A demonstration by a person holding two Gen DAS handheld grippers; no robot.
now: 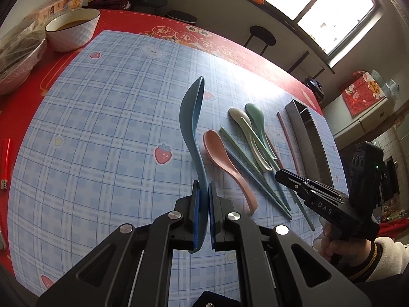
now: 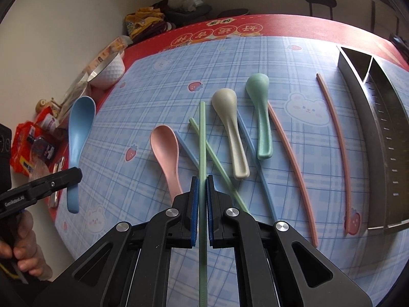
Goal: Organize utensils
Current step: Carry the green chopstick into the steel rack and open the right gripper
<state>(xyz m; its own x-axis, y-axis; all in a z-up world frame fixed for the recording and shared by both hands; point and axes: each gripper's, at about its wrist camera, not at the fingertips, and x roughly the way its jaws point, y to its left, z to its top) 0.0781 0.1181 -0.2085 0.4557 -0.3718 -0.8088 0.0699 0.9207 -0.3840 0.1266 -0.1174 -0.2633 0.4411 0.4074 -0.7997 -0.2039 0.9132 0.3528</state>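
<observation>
While both grippers grip one utensil each, the other spoons and chopsticks lie loose on the blue plaid mat [image 2: 294,51].

Clamped narrow between the pads of the left gripper [image 1: 204,186], the blue spoon [image 1: 191,117] is held by its handle, bowl pointing away and raised off the mat; the right wrist view shows it hanging in the air at the left side. The right gripper [image 2: 202,181] is closed on a green chopstick [image 2: 202,133], which runs straight through the jaws. On the mat lie a pink spoon [image 2: 166,151], a second green chopstick [image 2: 217,163], a cream spoon [image 2: 230,122], a green spoon [image 2: 260,107], blue chopsticks [image 2: 255,153] partly under the spoons, and two pink chopsticks [image 2: 294,163] well apart. A metal utensil tray [image 2: 378,117], with a divider near its far end, sits at the mat's right edge, just beside the outer pink chopstick. A white bowl [image 1: 74,28] stands on the red tablecloth [image 1: 30,97].
</observation>
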